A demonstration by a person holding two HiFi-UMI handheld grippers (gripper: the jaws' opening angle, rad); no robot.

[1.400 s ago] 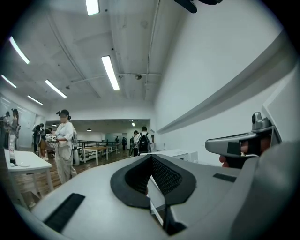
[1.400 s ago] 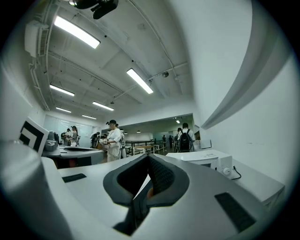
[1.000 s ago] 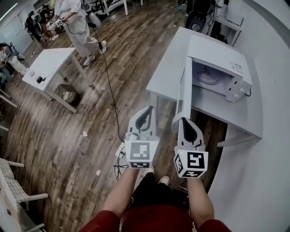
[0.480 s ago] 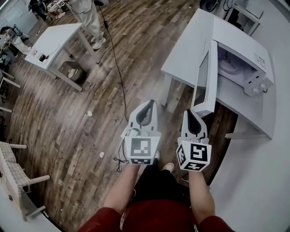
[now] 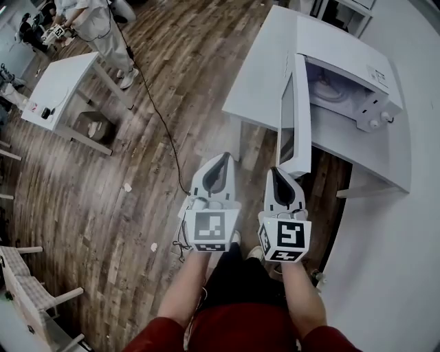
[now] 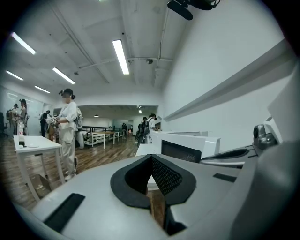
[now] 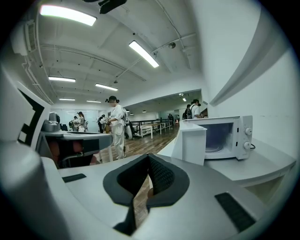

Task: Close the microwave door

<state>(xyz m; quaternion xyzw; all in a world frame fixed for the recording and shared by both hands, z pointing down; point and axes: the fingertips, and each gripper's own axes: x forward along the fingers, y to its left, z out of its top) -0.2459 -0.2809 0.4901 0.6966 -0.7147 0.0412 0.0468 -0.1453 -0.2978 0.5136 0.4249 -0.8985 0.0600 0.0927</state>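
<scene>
In the head view a white microwave [image 5: 347,58] stands on a white table [image 5: 258,75] at the upper right. Its door [image 5: 294,113] is swung wide open toward me, and a glass turntable shows inside. My left gripper [image 5: 222,159] and right gripper [image 5: 276,171] are side by side just short of the door's near edge, both shut with nothing between the fingers. The right gripper's tip is close to the door's lower corner, not touching it. The right gripper view shows the microwave [image 7: 229,136] and its open door [image 7: 192,142] ahead of the shut gripper [image 7: 148,157]. The left gripper [image 6: 151,157] faces the door [image 6: 185,149].
A second white table [image 5: 60,84] with small items stands at the left, with a person [image 5: 93,20] behind it. A black cable [image 5: 159,127] runs across the wooden floor to my feet. A chair [image 5: 29,289] sits at the lower left. A white wall runs along the right.
The head view has shifted, so the microwave and table sit differently in frame. Both grippers stay shut and close to the open door's near edge.
</scene>
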